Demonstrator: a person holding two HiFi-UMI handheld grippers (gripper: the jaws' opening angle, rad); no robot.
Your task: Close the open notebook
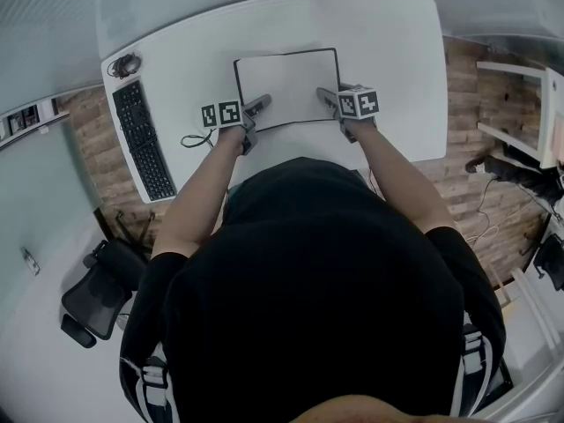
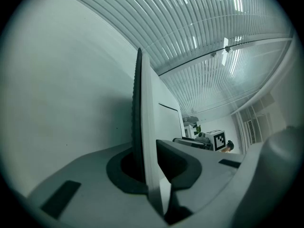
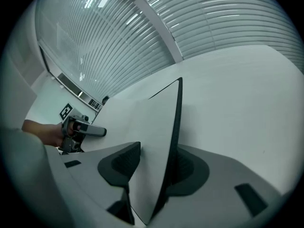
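White laminate forms the curved desk [image 1: 388, 51], at whose centre the thin open notebook with black cover and blank white pages [image 1: 286, 82] lies flat. Its spread runs from 9 to 3 o'clock in the head view, the right end turned slightly toward 2; the fold is judged to run from 12 to 6.

The notebook is judged light, its cover flexible and its pages easily creased, so a hold on an outer edge near the lower corner is best, with one half swung over the fold.

The left claw [image 1: 264, 102] is clamped on the edge at 8 o'clock. The right claw [image 1: 324, 95] stands wide apart at 4 o'clock, the cover edge between its jaws but not pinched.
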